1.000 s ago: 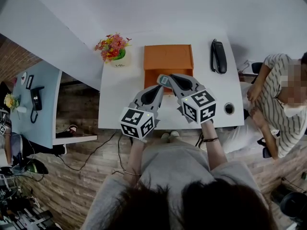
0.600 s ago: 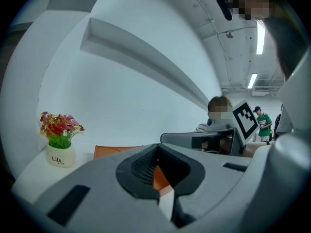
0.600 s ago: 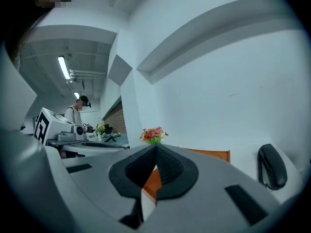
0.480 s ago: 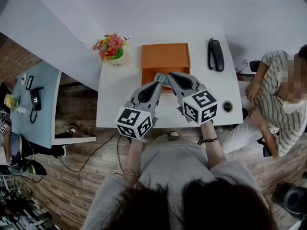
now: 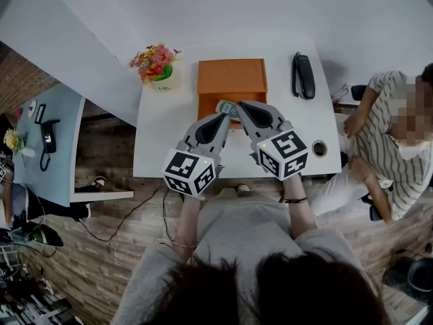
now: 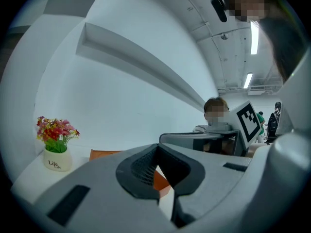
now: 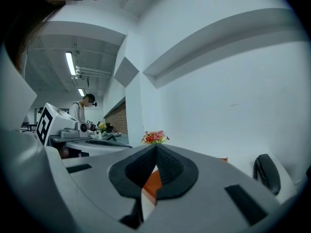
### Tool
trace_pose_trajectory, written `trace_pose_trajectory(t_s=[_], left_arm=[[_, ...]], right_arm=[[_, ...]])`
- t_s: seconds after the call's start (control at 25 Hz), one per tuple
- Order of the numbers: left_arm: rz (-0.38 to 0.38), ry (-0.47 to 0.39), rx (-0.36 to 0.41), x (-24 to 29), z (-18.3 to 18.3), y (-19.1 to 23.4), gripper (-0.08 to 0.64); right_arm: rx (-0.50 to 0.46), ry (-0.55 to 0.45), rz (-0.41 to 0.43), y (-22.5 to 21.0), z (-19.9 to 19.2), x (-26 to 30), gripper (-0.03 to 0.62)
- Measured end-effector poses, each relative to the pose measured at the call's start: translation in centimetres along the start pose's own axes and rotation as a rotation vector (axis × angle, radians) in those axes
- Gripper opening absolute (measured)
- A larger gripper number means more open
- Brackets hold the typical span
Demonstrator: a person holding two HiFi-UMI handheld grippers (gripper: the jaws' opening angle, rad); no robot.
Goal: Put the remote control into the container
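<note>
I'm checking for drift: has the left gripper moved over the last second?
Yes. The left gripper has risen toward the camera: its cube looks larger and overhangs the near edge of the white table further.

The white desk stands with its far edge against a white wall. An orange box sits at the middle of the far edge. A white pot of flowers stands near the box at the desk's far left corner. A black phone lies to the right, apart from the box. A round hole is in the desk near its right front corner.
</note>
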State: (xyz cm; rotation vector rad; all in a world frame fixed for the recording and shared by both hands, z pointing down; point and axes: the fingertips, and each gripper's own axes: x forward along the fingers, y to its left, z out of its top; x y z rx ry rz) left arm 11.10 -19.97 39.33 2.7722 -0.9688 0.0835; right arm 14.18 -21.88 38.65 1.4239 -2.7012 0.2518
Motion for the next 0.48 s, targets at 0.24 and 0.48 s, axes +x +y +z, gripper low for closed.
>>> trace_pose_trajectory(t_s=[0.24,0.48], left_arm=[[-0.003,0.004,0.009,-0.04,-0.46,-0.34,0.003],[0.012,0.001,0.013,-0.22,-0.57,0.17,0.003]], right_arm=[[-0.008,0.005,-0.019,-0.17,-0.56,-0.48,-0.002],[-0.026,-0.004,-0.011,0.12,-0.42,0.04,-0.002]])
